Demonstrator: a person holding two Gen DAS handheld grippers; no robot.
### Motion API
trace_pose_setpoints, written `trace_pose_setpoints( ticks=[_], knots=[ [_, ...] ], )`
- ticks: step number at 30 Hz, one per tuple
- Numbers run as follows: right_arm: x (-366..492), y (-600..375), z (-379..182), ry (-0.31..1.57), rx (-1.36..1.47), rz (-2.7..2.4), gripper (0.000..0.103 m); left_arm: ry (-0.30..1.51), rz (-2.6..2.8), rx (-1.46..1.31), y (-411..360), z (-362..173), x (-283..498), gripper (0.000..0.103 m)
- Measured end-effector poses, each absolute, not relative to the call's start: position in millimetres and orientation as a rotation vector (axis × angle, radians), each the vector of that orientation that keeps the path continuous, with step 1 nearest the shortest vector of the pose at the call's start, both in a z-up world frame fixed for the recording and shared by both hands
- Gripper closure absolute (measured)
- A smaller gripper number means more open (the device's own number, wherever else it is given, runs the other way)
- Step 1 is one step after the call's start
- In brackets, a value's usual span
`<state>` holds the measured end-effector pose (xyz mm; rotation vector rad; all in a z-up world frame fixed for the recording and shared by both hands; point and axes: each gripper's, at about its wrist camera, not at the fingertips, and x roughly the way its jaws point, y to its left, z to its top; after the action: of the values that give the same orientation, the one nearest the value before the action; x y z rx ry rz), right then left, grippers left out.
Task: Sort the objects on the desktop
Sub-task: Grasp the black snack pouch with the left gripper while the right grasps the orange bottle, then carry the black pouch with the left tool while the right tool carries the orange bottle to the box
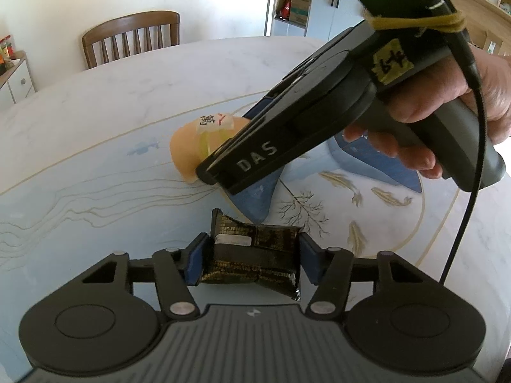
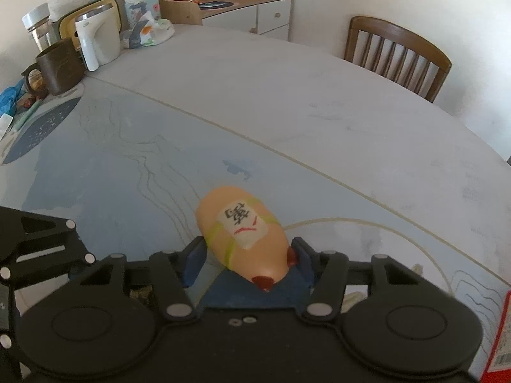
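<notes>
My left gripper (image 1: 252, 257) is shut on a black foil packet with gold print (image 1: 252, 252), held just above the table. My right gripper (image 2: 247, 260) has its blue pads on both sides of a peach-coloured oval toy (image 2: 242, 239) with a white label, yellow-green bands and red knobs; it grips the toy low over the table. In the left wrist view the right gripper (image 1: 223, 178) reaches in from the upper right, with the toy (image 1: 191, 146) at its tips. A blue flat piece (image 1: 255, 201) lies under it.
The round table (image 2: 319, 127) has a blue painted centre. At its far left edge stand a brown mug (image 2: 60, 67), a white kettle (image 2: 99, 38), jars and tissue packs. A wooden chair (image 2: 399, 54) stands behind the table. A red package edge (image 2: 501, 335) lies at right.
</notes>
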<state>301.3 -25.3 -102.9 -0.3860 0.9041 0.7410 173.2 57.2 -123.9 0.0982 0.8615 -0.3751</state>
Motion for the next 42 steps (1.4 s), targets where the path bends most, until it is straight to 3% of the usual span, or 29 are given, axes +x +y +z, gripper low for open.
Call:
trace_pose_setpoints(
  ticks=[11, 42],
  knots=[
    [295, -59, -90, 0.889, -0.347, 0.667, 0.052, 0.854, -0.372, 0.106, 53, -114, 178, 0.049],
    [246, -187, -34, 0.825, -0.224, 0.500, 0.054, 0.739, -0.454, 0.117, -18, -43, 185, 0.049]
  ],
)
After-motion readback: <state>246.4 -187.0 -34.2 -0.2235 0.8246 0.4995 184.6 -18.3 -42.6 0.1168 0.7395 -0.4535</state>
